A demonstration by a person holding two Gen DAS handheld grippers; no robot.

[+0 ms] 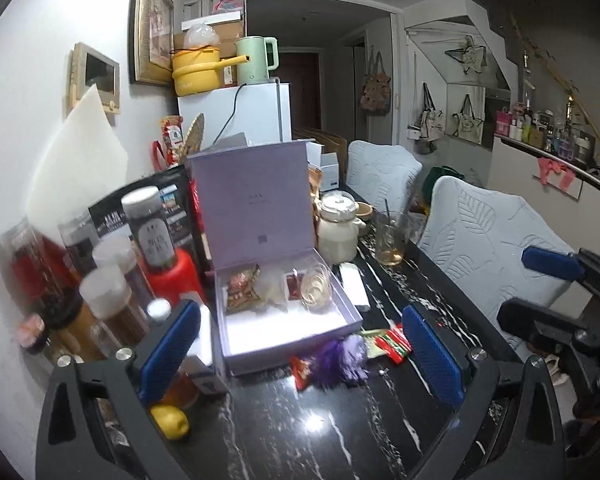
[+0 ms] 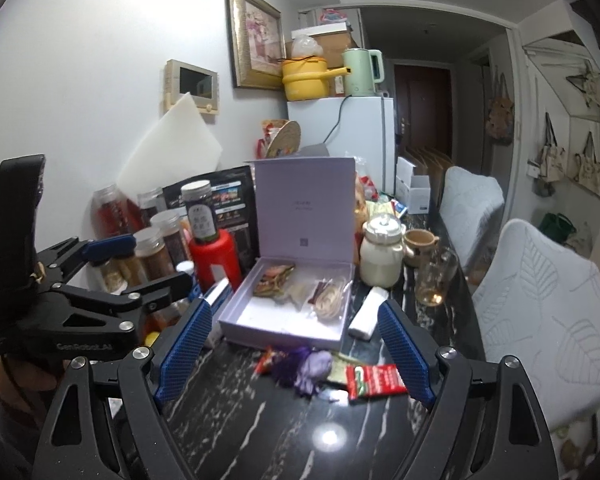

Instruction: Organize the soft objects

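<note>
**Between pickups: loose soft pieces waiting in front of the open box**

Landmark: lilac gift box point(image 1: 352, 312), rigid card, lid propped upright, shallow white tray.

Inside the box, toward the back: crinkled foil snack packet point(image 1: 240, 286), clear bag of pale coiled bands point(image 1: 318, 290), small red sachet point(image 1: 294, 280).

Just in front of the box, on the glossy black veined table point(image 1: 340, 432): purple tuft point(image 2: 306, 366), fluffy and limp; red-green sachets point(image 2: 374, 380), flat and slick; small red wrapper point(image 1: 302, 370).

Left gripper point(image 1: 300, 346): jaws wide, nothing between. Right gripper point(image 2: 296, 354): jaws fairly wide, empty.

Likely step: reaching for the next piece. Next move, probably: lowering over the tuft or sachets, closing gently, lifting into the tray's bare front.
</note>
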